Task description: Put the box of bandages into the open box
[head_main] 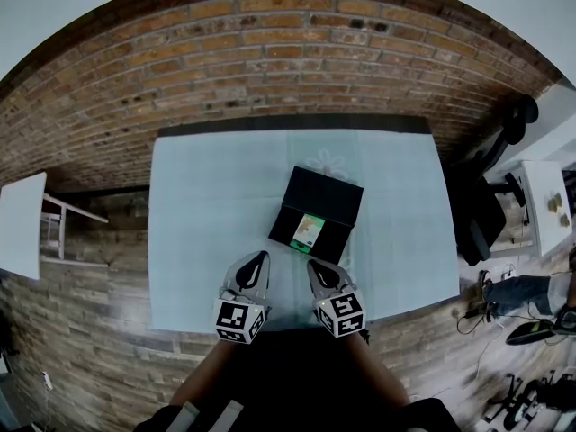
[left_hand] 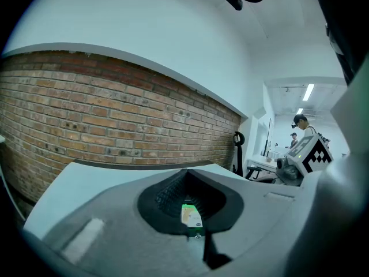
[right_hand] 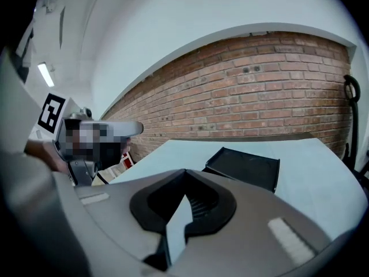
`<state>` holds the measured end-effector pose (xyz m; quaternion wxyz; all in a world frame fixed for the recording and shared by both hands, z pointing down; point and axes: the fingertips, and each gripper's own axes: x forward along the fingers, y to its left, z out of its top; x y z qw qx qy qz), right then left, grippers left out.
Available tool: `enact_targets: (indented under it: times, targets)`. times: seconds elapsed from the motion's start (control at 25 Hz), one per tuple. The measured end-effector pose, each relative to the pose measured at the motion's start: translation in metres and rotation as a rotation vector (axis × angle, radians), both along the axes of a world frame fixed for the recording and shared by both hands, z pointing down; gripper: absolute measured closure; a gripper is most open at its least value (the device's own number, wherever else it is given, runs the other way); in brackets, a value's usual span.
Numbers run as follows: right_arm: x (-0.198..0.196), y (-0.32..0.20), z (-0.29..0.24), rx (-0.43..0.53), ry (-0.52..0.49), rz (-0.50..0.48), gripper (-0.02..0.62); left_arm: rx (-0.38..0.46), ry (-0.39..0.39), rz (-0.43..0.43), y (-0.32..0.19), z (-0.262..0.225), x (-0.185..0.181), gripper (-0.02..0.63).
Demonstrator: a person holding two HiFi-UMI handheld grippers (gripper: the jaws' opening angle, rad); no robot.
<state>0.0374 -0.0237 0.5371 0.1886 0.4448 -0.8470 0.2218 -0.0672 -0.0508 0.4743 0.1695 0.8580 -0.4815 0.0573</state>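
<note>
Worktop [head_main: 198,214]: pale cloth, brick wall at the far side.
Left hand-held gripper [head_main: 260,261]: at the near edge, jaws together, empty.
Bandage box [head_main: 308,232]: lies in the near half of the open box [head_main: 328,187], far-right of the left gripper and just far of the right one. Long axis runs near to far.
Right hand-held gripper [head_main: 314,265]: jaws together, empty, the nearer of the two. Nothing stands between.
Chair [head_main: 486,196]: right, off the worktop.

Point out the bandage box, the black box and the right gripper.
bandage box [head_main: 308,231], head view, middle of its green-and-white top.
black box [head_main: 328,195], head view, bare black surface behind the bandage box.
right gripper [head_main: 314,265], head view, tip where its shut jaws meet.
</note>
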Motion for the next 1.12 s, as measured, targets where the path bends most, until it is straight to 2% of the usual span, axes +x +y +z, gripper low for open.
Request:
enact_targets:
  times: [0.44,1.12]
  targets:
    - [0.01,-0.007,-0.054,0.136,-0.091,0.071,0.595,0.031,0.013,0.001,0.0,-0.009,-0.003,0.607]
    - [0.022,-0.015,-0.06,0.166,-0.107,0.087,0.595,0.03,0.015,-0.002,-0.005,-0.008,-0.001,0.607]
